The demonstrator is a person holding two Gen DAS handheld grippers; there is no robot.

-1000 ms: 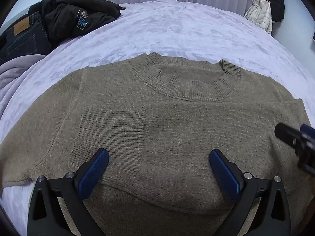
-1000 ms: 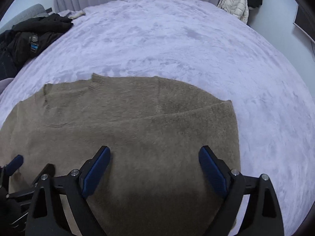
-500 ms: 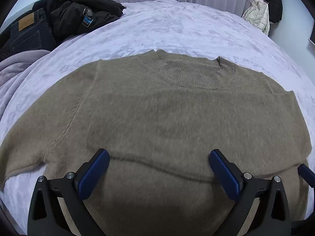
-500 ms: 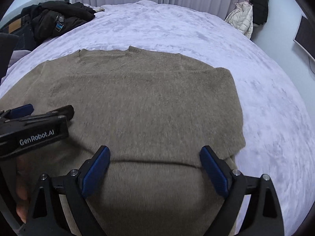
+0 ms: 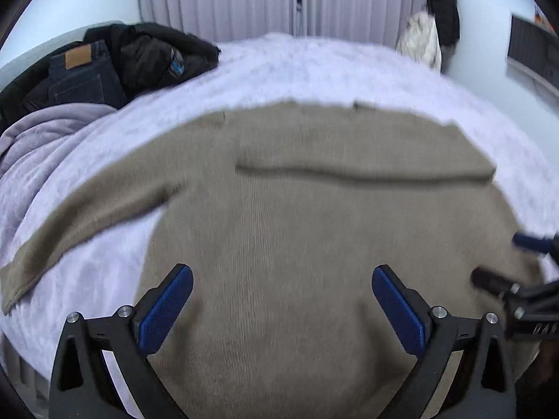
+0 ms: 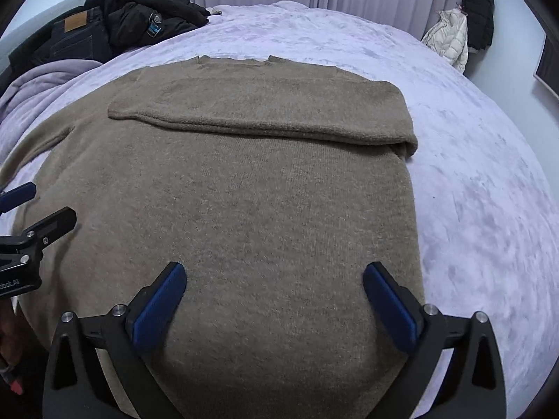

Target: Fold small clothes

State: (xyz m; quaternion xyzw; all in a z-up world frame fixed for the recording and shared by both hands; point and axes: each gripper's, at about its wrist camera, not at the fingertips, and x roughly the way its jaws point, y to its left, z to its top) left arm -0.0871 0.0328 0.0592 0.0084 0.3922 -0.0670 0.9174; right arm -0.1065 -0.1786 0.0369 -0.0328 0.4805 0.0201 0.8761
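Both tongs have pulled back from the sweater since a second ago, and now far more of it shows: the neckline that sat close ahead of the left tongs lies at the far edge. The right tongs have just been spreading their jaws, and they stand wide apart with nothing clamped between them, only knit fabric below. Left tongs also gape wide, blue pads clear of the cloth, nothing held.

Spread flat on the pale bedspread, the sweater fills the view ahead of both tools. One sleeve lies folded across the chest, well ahead of the right tongs, its cuff end toward their left. The other sleeve stretches out to the left of the left tongs, over the bedspread. Each tool peeks into the other's view at the side edge. Beyond the sweater, far left, a heap of dark clothes sits on the bed.
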